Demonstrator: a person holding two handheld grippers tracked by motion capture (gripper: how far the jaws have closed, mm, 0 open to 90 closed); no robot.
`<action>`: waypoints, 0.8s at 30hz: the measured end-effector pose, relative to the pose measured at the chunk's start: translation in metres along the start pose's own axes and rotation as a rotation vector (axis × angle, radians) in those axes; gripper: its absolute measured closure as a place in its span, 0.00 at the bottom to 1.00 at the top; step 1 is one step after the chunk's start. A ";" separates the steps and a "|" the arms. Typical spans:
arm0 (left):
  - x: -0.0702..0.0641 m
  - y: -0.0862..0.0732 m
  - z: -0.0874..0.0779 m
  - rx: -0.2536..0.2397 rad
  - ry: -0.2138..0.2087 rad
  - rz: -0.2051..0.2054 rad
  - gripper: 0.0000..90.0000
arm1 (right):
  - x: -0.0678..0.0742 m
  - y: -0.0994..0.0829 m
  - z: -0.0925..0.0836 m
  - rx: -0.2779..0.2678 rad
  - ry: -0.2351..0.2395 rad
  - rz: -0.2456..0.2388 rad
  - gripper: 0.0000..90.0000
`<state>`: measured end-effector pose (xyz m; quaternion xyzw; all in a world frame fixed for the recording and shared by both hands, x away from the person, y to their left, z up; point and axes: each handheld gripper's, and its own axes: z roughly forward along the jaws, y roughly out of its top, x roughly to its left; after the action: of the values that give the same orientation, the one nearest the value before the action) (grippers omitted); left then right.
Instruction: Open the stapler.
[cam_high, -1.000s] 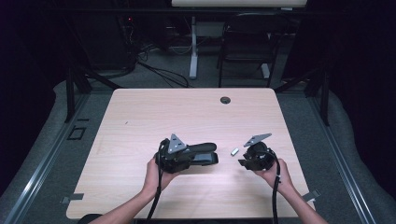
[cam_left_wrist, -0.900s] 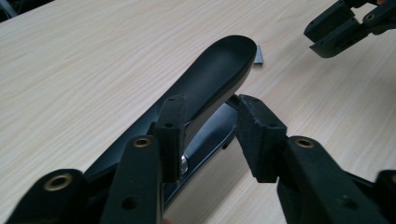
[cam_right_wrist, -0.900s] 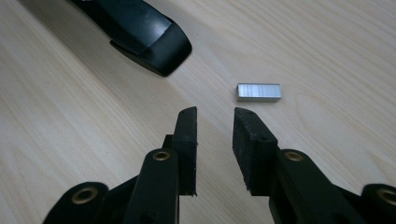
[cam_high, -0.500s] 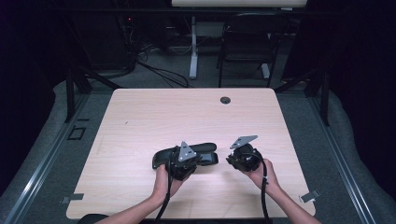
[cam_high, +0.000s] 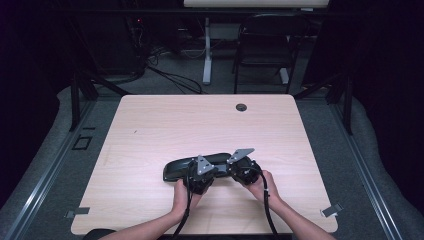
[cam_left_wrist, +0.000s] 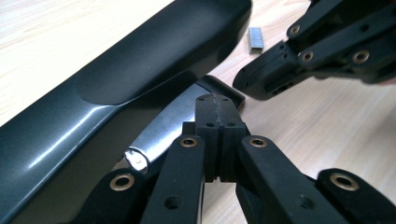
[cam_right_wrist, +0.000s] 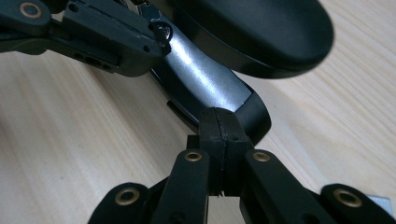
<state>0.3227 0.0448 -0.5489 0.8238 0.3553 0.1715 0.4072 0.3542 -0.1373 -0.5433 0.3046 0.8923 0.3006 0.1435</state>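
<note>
A dark room with one chair (cam_high: 265, 47) and loose cables on the floor lies behind a light wooden table (cam_high: 150, 130). In the high view one black stapler (cam_high: 185, 167) lies on the near middle of the table, with its long side across the person's front. Two hands come from the bottom edge. The left hand (cam_high: 184, 192) holds the left gripper (cam_high: 202, 172) over the middle of the stapler, and the right hand (cam_high: 262, 184) holds the right gripper (cam_high: 235, 170) at its right end. One small round hole (cam_high: 241, 107) sits near the far edge of the table.

The left gripper view shows what the high view cannot: the stapler (cam_left_wrist: 116, 88) is opened, its black top arm lifted away from the shiny metal rail below. The left gripper (cam_left_wrist: 215, 100) has its jaws pressed together with nothing between them, the tips just beside the front end of the rail. One small strip of staples (cam_left_wrist: 255, 37) lies on the wood behind (it is partly hidden by the right gripper (cam_left_wrist: 254, 79)).

In the right gripper view the right gripper (cam_right_wrist: 219, 116) is also clenched on nothing, and its tips are touching or almost touching the black base end of the stapler (cam_right_wrist: 219, 74). The left gripper (cam_right_wrist: 135, 51) reaches in from the upper left, against the rail.
</note>
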 end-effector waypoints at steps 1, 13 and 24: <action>0.001 -0.001 0.002 -0.007 0.009 -0.009 1.00 | 0.000 0.000 0.002 -0.004 -0.003 -0.003 1.00; 0.000 -0.004 0.012 -0.022 0.041 -0.008 1.00 | 0.002 0.001 0.019 -0.020 -0.033 -0.006 1.00; 0.002 -0.005 0.017 -0.049 0.062 -0.027 1.00 | 0.003 -0.002 0.019 -0.051 -0.039 -0.006 1.00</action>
<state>0.3315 0.0391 -0.5627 0.8030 0.3745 0.2001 0.4181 0.3592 -0.1282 -0.5602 0.3039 0.8823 0.3167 0.1698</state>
